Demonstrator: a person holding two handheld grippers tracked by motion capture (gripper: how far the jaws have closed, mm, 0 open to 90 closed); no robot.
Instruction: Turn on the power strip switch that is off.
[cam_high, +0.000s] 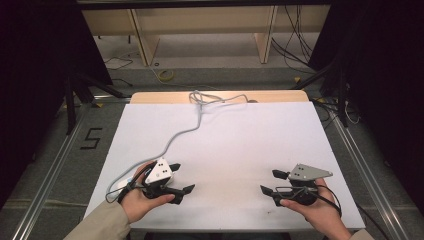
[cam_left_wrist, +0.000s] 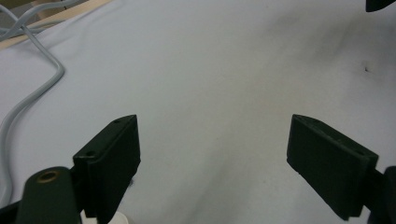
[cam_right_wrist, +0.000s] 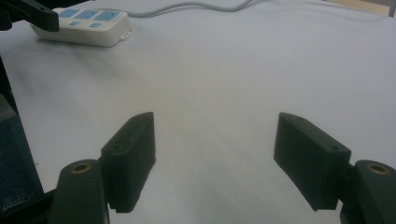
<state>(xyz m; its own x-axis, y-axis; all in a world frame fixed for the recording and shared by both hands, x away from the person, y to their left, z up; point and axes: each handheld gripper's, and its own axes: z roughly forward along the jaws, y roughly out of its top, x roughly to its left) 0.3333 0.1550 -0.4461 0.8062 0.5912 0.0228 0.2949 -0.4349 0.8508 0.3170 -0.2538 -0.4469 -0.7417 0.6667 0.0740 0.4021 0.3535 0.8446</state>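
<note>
My left gripper rests low over the white table at the near left, jaws wide apart with nothing between them, so it is open. At the near right, my right gripper is open too and holds nothing, and the two point toward each other. A white power strip with blue sockets lies flat beside the left hand. Its grey cable runs to the table's far edge and bunches there.
The white sheet ends in a wooden strip at the back. Beyond it are a floor with loose cables and wooden shelving legs. Metal rails run along both sides, with a "5" mark on the floor at the left.
</note>
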